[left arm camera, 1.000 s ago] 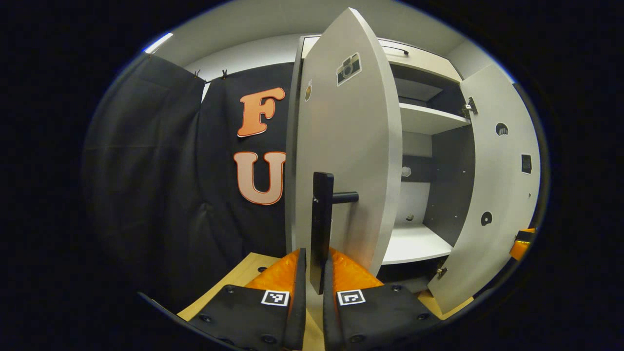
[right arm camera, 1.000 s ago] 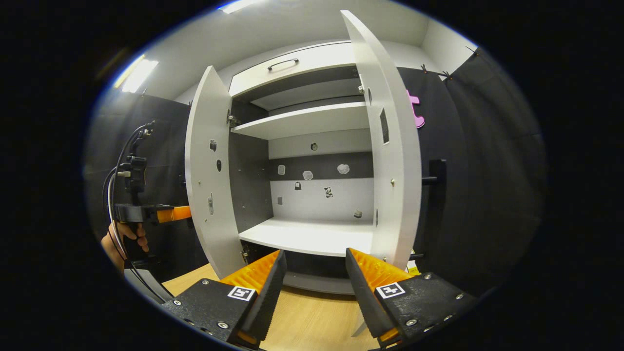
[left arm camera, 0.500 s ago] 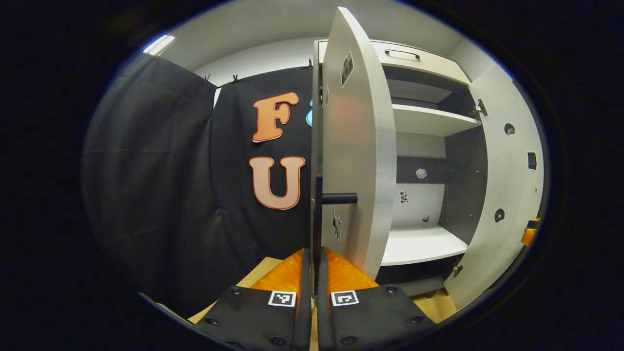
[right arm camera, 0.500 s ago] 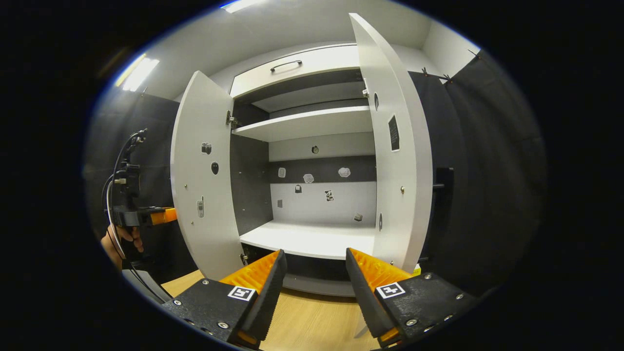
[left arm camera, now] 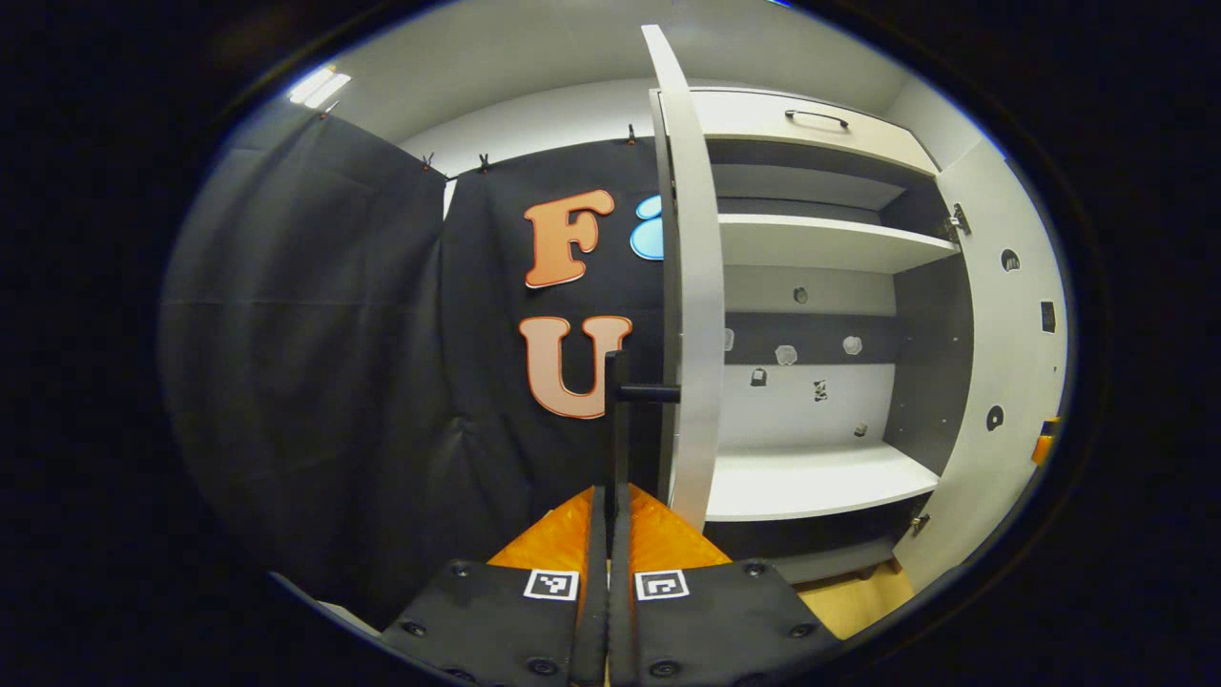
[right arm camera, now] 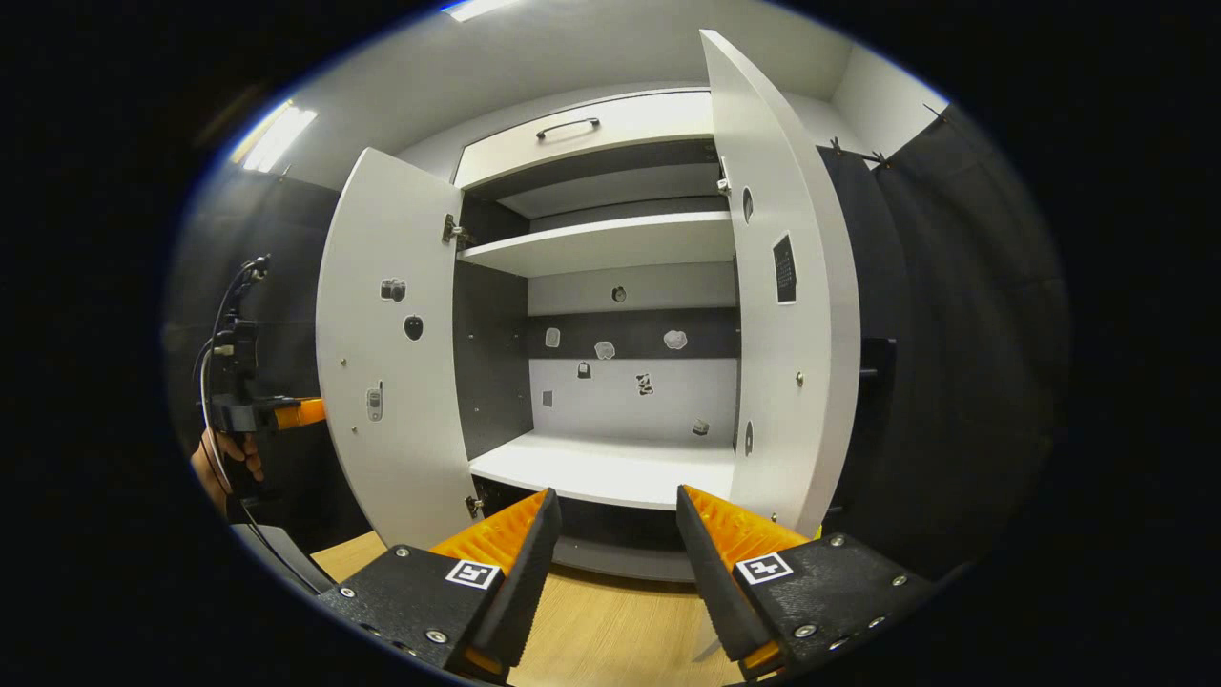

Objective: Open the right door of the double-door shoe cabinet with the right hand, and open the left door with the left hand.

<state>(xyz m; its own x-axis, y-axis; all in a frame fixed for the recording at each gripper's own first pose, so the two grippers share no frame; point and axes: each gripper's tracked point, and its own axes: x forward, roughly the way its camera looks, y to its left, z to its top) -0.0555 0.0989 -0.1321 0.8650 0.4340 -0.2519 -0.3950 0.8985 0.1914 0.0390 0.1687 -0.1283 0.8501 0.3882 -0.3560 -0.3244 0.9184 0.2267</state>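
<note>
The left gripper point(left arm camera: 608, 510) clamps the left door's handle point(left arm camera: 615, 420) (door edge-on); the right gripper point(right arm camera: 610, 534) hangs open, empty, facing the cabinet point(right arm camera: 610, 243).

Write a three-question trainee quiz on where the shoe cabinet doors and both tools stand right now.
1. True or false: the left tool is shut on the black bar handle of the white left door.
2. The right tool is: A open, holding nothing; B shut on a handle.
3. Fill in: the white right door stands ____.

Key: 1 true; 2 A; 3 open.
</note>
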